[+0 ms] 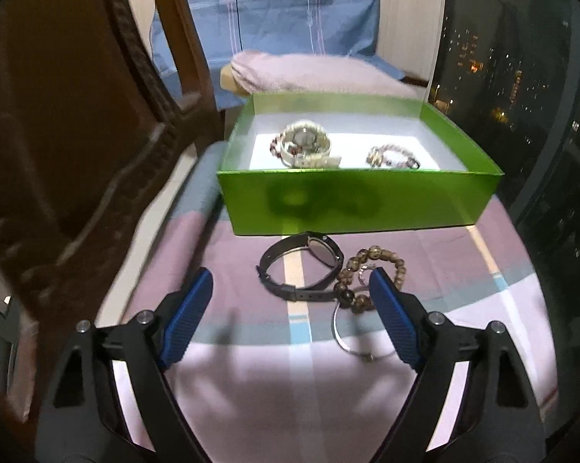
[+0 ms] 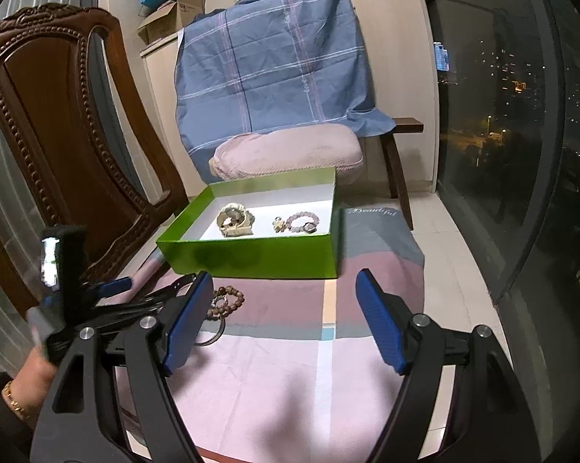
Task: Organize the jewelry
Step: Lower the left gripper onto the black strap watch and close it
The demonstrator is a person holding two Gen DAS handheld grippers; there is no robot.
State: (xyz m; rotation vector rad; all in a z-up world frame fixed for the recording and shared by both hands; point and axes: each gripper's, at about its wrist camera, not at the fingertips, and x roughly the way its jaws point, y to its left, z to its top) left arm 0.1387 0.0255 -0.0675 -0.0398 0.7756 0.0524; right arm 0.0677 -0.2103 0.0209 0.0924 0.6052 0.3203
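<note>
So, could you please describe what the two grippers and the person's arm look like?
Both the left gripper and the right gripper have black angular arms with silver pivot bolts and ribbed blue pads on the fingers. The person's left hand shows a dark sleeve and a gold chain bracelet.

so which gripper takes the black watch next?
Left. The left gripper is open right in front of the watch; the right gripper is open over bare cloth off to the side.
</note>
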